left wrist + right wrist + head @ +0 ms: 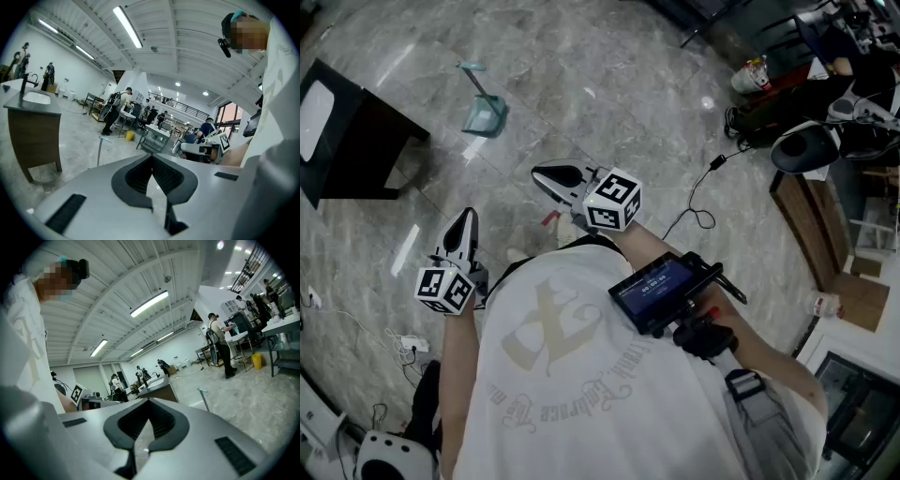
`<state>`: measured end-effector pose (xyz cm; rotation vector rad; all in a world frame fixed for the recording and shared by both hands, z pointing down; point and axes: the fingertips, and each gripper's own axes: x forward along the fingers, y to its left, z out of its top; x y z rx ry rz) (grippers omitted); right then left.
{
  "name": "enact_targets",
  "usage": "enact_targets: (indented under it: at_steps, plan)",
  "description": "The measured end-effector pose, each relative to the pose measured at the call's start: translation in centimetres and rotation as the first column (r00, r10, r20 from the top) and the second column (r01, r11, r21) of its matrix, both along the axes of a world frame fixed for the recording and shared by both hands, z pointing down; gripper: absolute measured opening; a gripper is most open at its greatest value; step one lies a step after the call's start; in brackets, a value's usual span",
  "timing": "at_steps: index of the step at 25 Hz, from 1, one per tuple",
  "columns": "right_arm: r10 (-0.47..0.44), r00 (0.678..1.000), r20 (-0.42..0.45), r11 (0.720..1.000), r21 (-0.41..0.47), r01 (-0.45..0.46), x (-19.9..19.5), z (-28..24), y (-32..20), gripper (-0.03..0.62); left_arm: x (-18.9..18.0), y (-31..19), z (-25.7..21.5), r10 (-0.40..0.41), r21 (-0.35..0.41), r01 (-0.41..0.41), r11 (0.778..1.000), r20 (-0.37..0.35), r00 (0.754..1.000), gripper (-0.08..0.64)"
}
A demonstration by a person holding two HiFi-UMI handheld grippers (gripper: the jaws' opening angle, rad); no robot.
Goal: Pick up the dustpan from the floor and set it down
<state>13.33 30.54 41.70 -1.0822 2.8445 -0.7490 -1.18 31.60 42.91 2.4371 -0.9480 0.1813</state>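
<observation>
Head view, far left: dustpan (pixel 485 114), upright on the floor (pixel 609 75), well apart from both tools. Left tool (pixel 459 234) clenched, empty; right tool (pixel 558 176) clenched, empty. Nothing done so far: yet to approach, open, grasp the handle (pixel 474 82), lift, set down.

White T-shirt (pixel 572 375) on show, with a beige emblem and a curve of beige lettering printed across it. The left hand-held gripper (pixel 467 217) and right hand-held gripper (pixel 542 174) match: pale grey shells, black ribbed pads, dark grip strips on top. Each carries a white marker cube, left cube (pixel 445 289) and right cube (pixel 612 199), both with black square patterns. A black bracket holds a small lit screen (pixel 661 284), and there's a black head camera (pixel 226 43).
</observation>
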Motion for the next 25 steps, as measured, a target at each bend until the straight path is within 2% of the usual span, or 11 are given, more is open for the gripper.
enact_targets:
  at_steps: [6, 11, 16, 25]
  plan:
    - [-0.025, 0.995, 0.092, 1.0, 0.014, 0.023, 0.2, -1.0, 0.3, 0.015, 0.1, 0.3, 0.8, -0.026, -0.014, 0.026, 1.0, -0.003, 1.0, 0.011]
    - [-0.062, 0.996, 0.06, 0.998, 0.006, 0.062, -0.1, 0.0, 1.0, 0.015, 0.0, 1.1, 1.1, -0.048, -0.008, 0.048, 0.999, 0.014, 0.999, 0.011]
    - [-0.069, 0.995, 0.078, 0.997, -0.011, 0.07, -0.5, 1.1, 1.4, 0.015, -0.8, 2.3, 1.9, -0.107, -0.007, 0.108, 0.994, 0.042, 0.993, 0.011]
    - [-0.072, 0.991, 0.115, 0.994, -0.072, 0.081, 1.0, 2.5, -1.5, 0.015, 0.6, -0.3, 2.6, -0.186, -0.05, 0.191, 0.98, 0.095, 0.978, 0.011]
